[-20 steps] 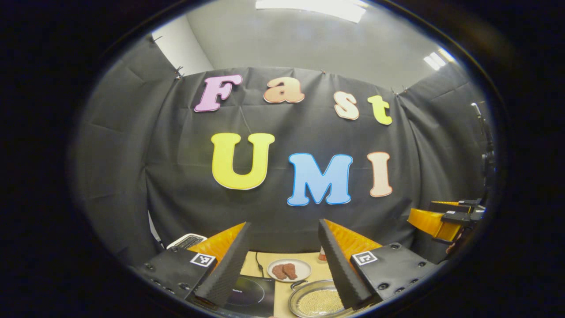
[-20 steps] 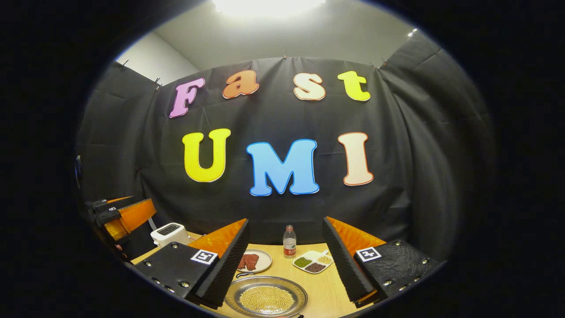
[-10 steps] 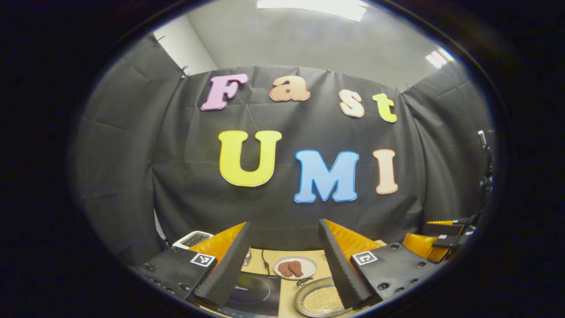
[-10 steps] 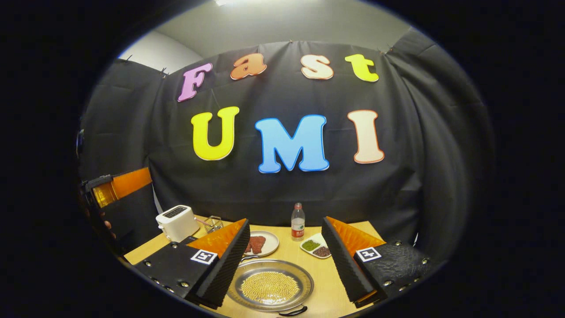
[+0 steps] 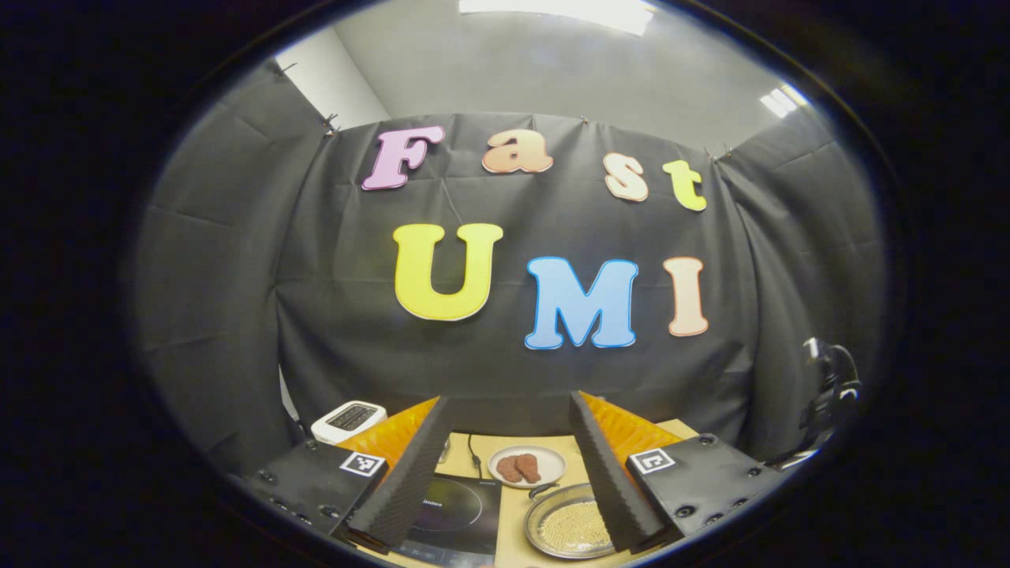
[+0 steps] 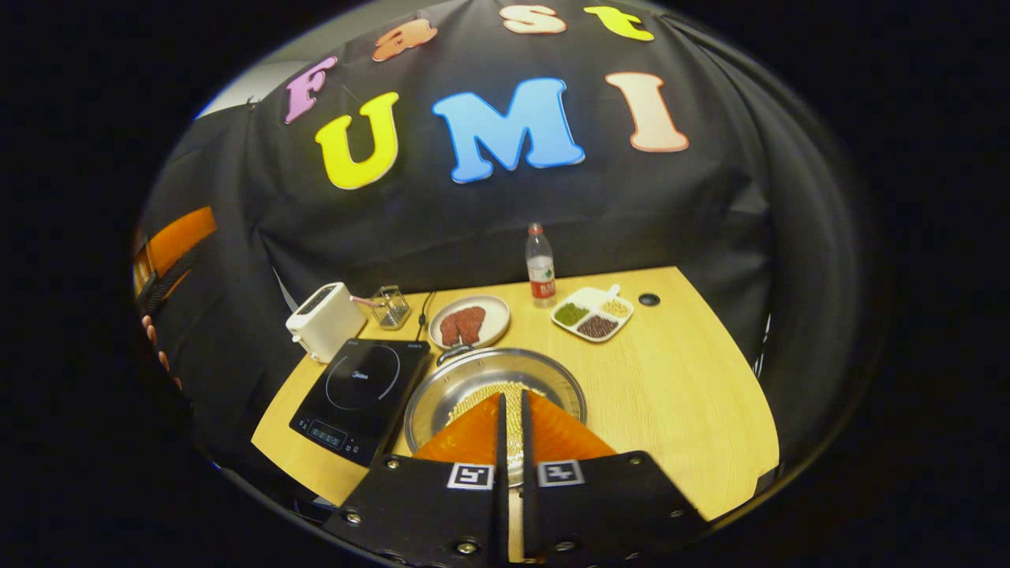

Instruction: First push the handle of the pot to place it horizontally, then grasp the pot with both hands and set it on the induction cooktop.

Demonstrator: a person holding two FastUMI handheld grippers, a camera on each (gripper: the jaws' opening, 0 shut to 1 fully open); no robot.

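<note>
Hovering right tool (image 6: 511, 410) clenched over pot (image 6: 442, 394) | left tool (image 5: 505, 457) released | right gripper view: bottle (image 6: 540, 267)

Toaster (image 6: 323, 319), meat plate (image 6: 469, 322), bottle (image 6: 540, 268) and bean dish (image 6: 592, 312) line the table's (image 6: 678, 371) back.

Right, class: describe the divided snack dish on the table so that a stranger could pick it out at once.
Start at the wooden table and look to its back edge, where a water bottle stands. The divided dish lies just right of the bottle and right of the plate of meat. It alone is split into compartments, holding green, dark and yellowish grains.
</note>
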